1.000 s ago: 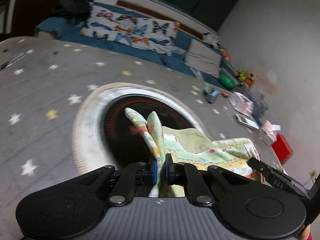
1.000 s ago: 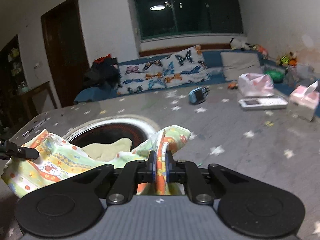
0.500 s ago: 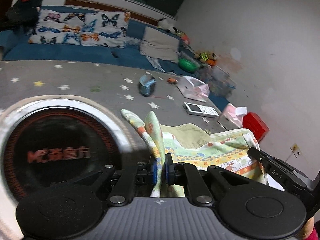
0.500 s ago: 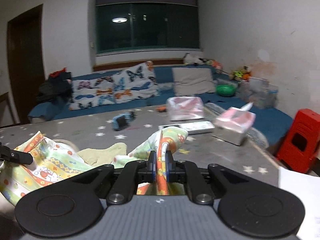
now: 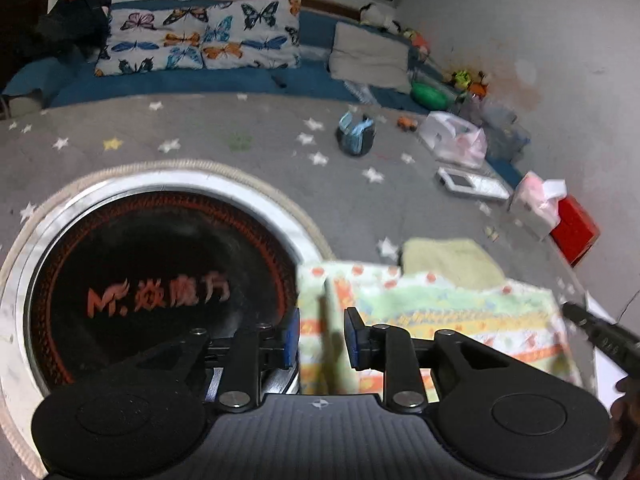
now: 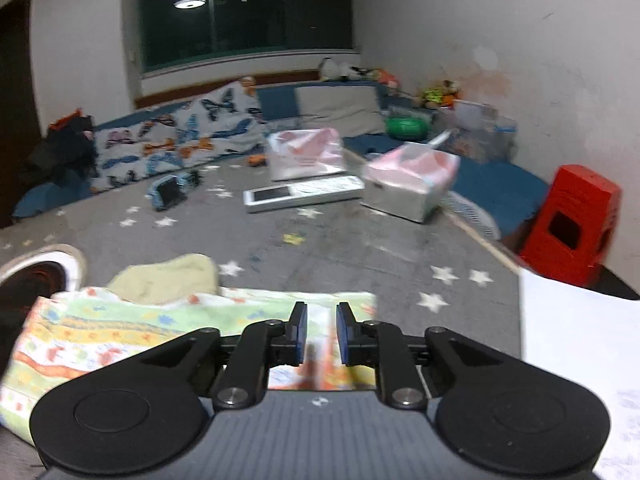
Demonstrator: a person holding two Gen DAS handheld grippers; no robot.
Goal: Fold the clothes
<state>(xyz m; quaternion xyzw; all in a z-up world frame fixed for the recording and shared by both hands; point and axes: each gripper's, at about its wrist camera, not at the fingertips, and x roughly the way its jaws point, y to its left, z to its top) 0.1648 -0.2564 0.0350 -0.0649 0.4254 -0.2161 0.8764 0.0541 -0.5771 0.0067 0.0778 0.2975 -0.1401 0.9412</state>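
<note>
Two claws opening over one patterned garment [image 5: 440, 312] lying flat on the starred worktop [image 5: 240, 140], left claw [image 5: 322, 338] and right claw [image 6: 319, 332] gripping nothing, garment at six o'clock in both views.

Black hand-held gripper [image 5: 321, 338], blue pads [image 5: 291, 338], silver screws.

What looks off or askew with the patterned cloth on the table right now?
Mostly tidy: the patterned cloth lies flat on the grey table. One oddity: a plain yellowish piece pokes out past its far edge. Both grippers' jaws are opening and clear of the cloth.
</note>
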